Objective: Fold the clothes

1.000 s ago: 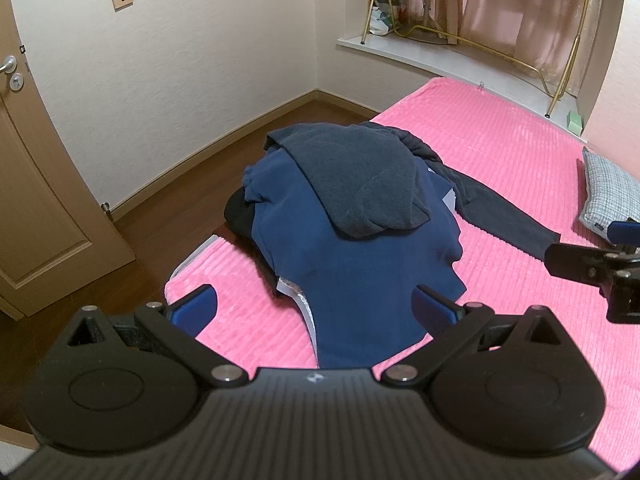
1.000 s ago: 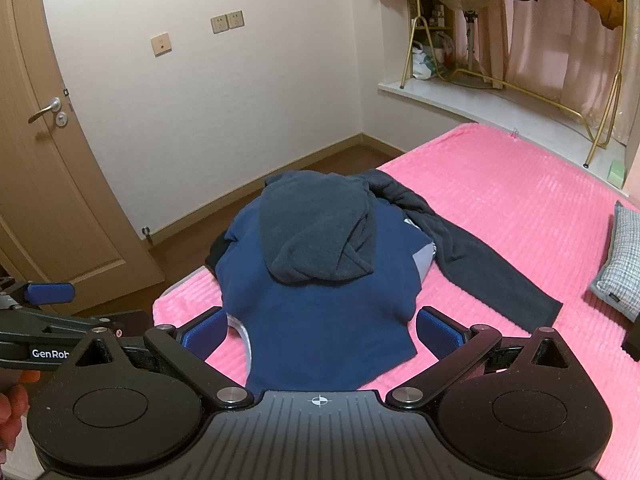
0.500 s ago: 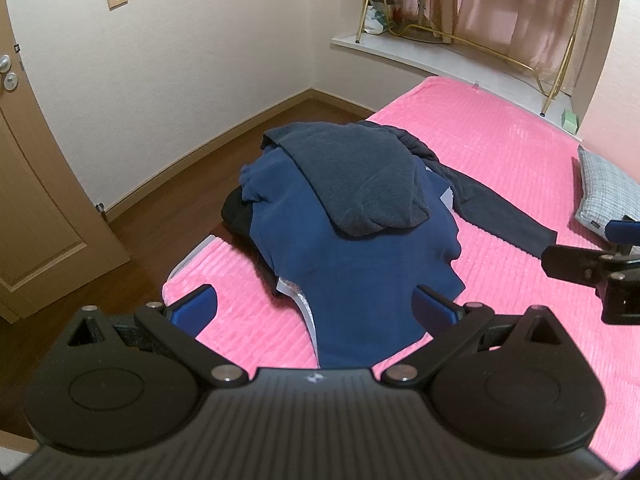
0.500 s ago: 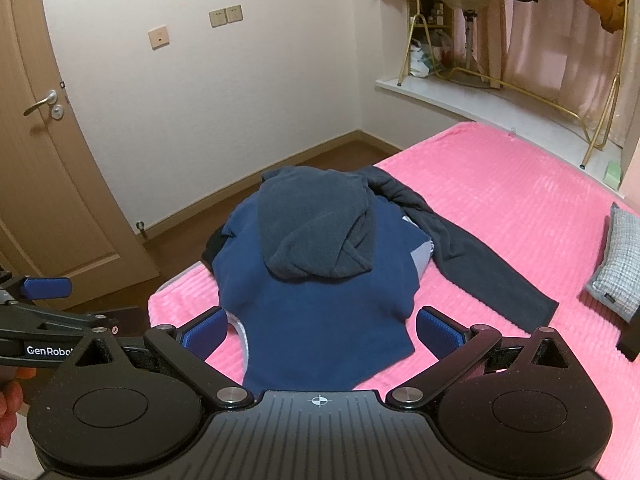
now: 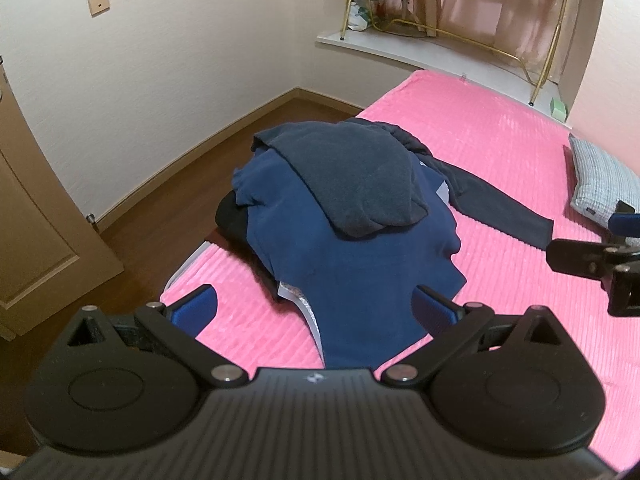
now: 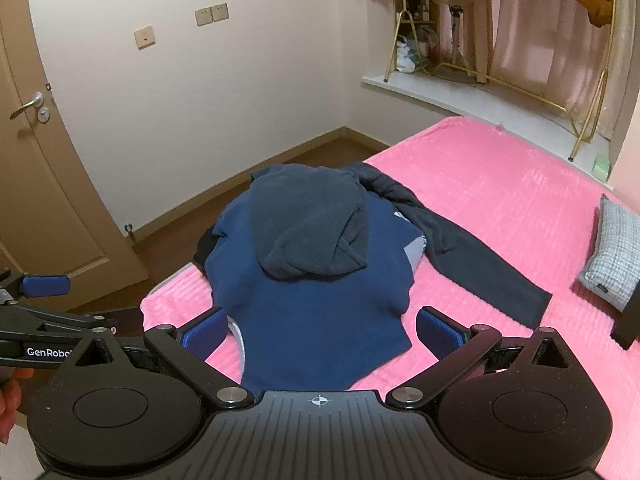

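Observation:
A pile of clothes lies at the near corner of the pink bed (image 5: 500,144) (image 6: 500,176). On top is a dark grey fleece garment (image 5: 352,176) (image 6: 308,220), spread over a navy blue sweatshirt (image 5: 352,276) (image 6: 316,312). A black sleeve (image 5: 500,208) (image 6: 472,268) trails out to the right across the bedcover. My left gripper (image 5: 316,310) hovers open above the pile's near edge, holding nothing. My right gripper (image 6: 320,330) is open too, above the navy hem. Each gripper shows at the edge of the other's view.
A grey checked pillow (image 5: 604,188) (image 6: 616,248) lies at the bed's right side. Brown wooden floor (image 5: 168,200) and a white wall lie left of the bed, with a wooden door (image 6: 48,184) further left. A gold clothes rack (image 6: 500,40) stands on the window ledge.
Both views have crept slightly forward and left toward the pile. The clothes have not moved and both grippers stay open.

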A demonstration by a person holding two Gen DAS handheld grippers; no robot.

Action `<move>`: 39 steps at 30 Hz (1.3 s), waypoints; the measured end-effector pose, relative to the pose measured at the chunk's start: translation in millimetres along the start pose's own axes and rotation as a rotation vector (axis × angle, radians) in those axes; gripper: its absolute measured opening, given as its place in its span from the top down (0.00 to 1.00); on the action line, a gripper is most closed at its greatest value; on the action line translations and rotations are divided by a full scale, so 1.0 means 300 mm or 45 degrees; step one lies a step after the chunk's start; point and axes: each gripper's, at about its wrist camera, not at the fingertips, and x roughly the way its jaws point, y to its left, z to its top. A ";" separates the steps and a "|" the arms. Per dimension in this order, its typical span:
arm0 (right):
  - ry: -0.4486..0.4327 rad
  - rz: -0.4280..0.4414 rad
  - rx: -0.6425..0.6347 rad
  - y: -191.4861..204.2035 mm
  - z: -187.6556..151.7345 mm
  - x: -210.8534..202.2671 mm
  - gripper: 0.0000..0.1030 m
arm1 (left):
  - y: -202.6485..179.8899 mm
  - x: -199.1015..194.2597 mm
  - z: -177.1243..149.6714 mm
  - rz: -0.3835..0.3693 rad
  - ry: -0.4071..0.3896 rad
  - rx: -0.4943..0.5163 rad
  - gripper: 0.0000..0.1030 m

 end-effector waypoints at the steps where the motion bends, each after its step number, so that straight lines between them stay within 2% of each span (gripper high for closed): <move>1: 0.002 -0.002 0.001 0.000 0.000 0.002 0.00 | -0.002 0.001 0.001 0.001 -0.004 0.005 0.01; 6: 0.013 -0.007 0.002 -0.008 0.001 0.010 0.00 | -0.023 0.011 0.004 0.014 -0.006 -0.010 0.02; 16: 0.027 0.042 -0.022 -0.132 0.005 0.015 0.00 | -0.096 -0.006 0.014 0.056 -0.040 -0.068 0.02; 23: 0.024 0.094 -0.037 -0.216 0.010 0.016 0.00 | -0.124 -0.020 -0.009 0.101 -0.034 -0.197 0.02; 26: 0.024 0.114 -0.049 -0.237 0.010 0.021 0.00 | -0.135 -0.025 -0.030 0.138 -0.043 -0.194 0.02; 34: 0.055 0.103 -0.016 -0.256 0.022 0.084 0.00 | -0.124 0.079 -0.018 0.134 0.099 -0.146 0.02; 39: 0.071 0.041 0.012 -0.248 0.062 0.163 0.00 | -0.082 0.212 0.057 0.068 0.137 -0.099 0.02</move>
